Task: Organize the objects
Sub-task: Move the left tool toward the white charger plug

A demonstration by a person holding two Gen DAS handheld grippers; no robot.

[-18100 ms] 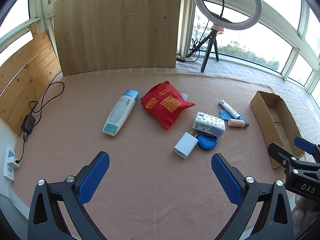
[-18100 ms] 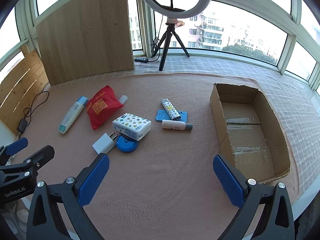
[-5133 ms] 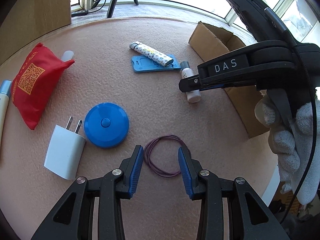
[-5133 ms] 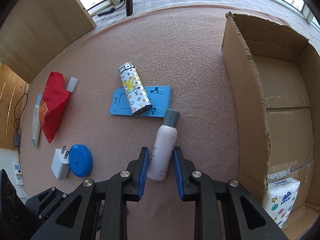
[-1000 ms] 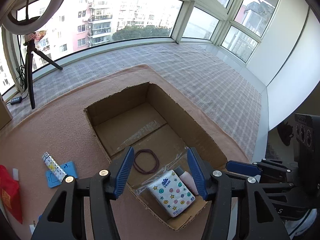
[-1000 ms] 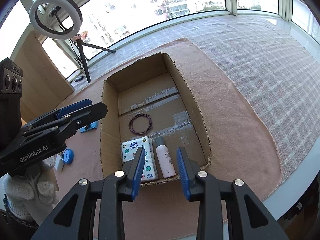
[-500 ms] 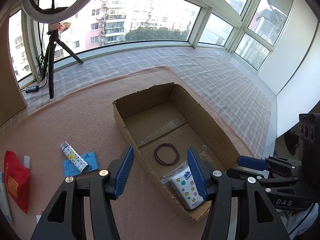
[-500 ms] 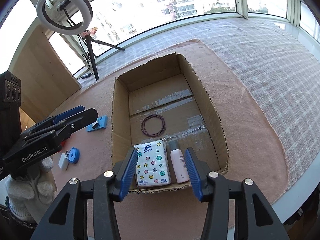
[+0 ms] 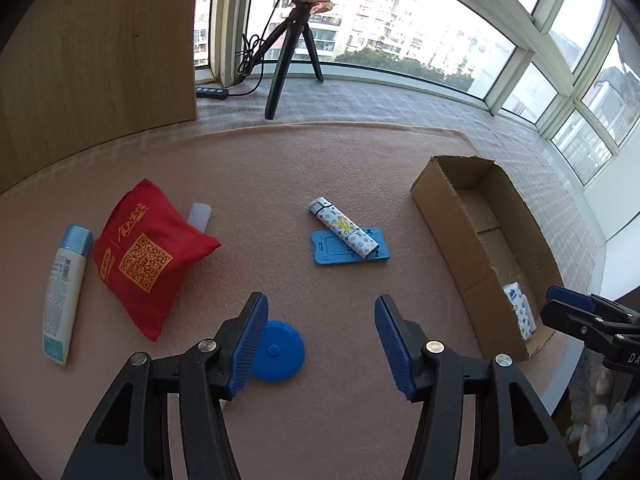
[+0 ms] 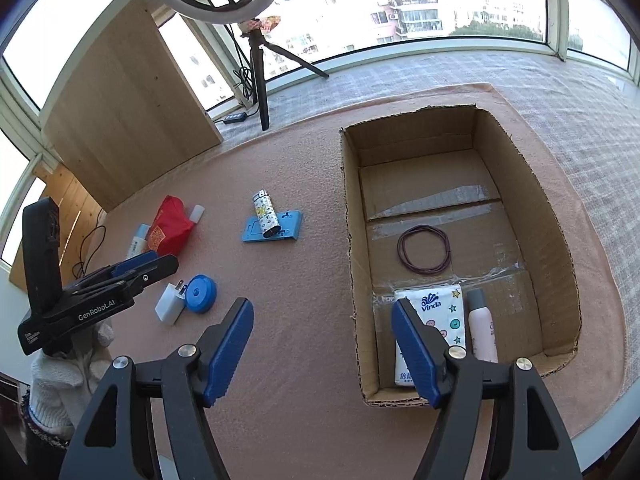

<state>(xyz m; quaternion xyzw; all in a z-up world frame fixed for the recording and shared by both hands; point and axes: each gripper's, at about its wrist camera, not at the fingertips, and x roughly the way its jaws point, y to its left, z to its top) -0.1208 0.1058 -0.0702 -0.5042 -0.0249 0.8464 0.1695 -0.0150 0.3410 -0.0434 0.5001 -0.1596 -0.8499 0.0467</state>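
Cardboard box (image 10: 460, 216), brown and open-topped, sits at the right end of the pink-covered desk (image 10: 280, 360), evidently the place where the loose things are being gathered. Inside it lie a purple rubber band (image 10: 425, 253) flat on the taped floor, and at the near end a white star-printed tissue pack (image 10: 444, 320) beside a small pale pink bottle with a grey cap (image 10: 482, 328), side by side. The left gripper (image 9: 318, 344) hangs with its jaws spread wide and empty over the round blue disc (image 9: 278, 356), which I judge the next pick. The right gripper (image 10: 322, 350) is also wide and holds nothing, near the box's corner. A patterned lighter (image 9: 344, 228) rests on a blue flat holder (image 9: 350, 248); a red cloth pouch (image 9: 144, 252), a white tube with a blue cap (image 9: 64, 292) and a white plug charger (image 10: 170, 304) wait outside.
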